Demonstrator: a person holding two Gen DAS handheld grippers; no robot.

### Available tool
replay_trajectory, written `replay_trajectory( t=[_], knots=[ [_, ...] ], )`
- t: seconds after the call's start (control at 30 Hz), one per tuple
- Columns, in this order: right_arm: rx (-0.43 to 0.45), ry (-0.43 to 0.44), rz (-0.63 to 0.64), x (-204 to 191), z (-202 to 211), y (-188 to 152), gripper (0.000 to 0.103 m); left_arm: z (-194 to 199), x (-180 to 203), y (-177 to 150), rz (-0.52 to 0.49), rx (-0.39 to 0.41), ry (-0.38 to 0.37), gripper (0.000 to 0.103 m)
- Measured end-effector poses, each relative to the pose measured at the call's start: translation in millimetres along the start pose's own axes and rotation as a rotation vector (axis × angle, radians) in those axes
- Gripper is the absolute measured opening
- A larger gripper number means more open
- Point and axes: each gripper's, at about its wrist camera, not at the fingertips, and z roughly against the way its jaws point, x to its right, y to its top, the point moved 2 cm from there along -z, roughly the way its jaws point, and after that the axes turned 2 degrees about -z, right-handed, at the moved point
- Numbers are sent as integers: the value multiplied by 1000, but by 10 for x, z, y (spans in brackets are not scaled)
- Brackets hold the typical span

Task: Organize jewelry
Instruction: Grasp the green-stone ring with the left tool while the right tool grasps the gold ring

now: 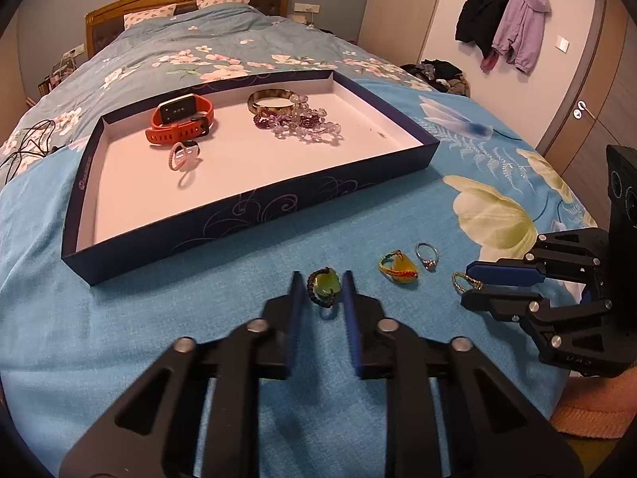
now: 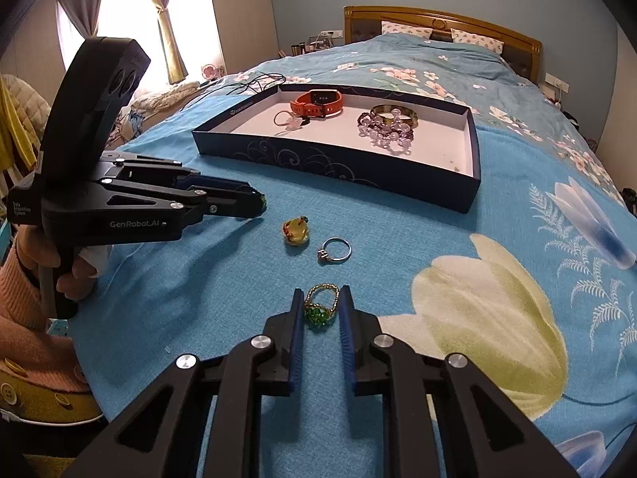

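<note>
On the blue bedspread, my left gripper (image 1: 322, 279) is shut on a green stone ring with a dark braided band (image 1: 324, 285); its tips (image 2: 260, 199) show a speck of green in the right wrist view. My right gripper (image 2: 321, 290) is shut on a gold ring with a green gem (image 2: 320, 306), also seen between its tips (image 1: 466, 285). Between them lie a yellow stone ring (image 1: 399, 271) and a silver ring (image 1: 426, 257). Beyond is a dark blue box tray (image 1: 239, 215) holding an orange watch (image 1: 181, 119), a bangle (image 1: 270, 101), bead bracelets (image 1: 302, 121) and a pink hair tie (image 1: 183, 155).
A hand in a pink sleeve (image 2: 24, 275) holds the left gripper at the bed's near edge. Black cables (image 1: 28, 143) lie on the bed left of the tray. Coats (image 1: 501, 20) hang on the wall at the right, above a clothes pile (image 1: 442, 73).
</note>
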Motion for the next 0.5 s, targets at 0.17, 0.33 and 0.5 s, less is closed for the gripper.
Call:
replay_trajectory(
  t=[0.17, 0.33, 0.5],
  knots=[
    [8, -1, -11, 32, 12, 24, 11, 18, 7, -15, 2, 9, -3, 14],
    [30, 13, -37, 81, 63, 65, 11, 98, 1, -44, 11, 30, -7, 14],
    [62, 21, -52, 113, 107, 142, 11, 199, -52, -52, 26, 49, 0, 14]
  ],
)
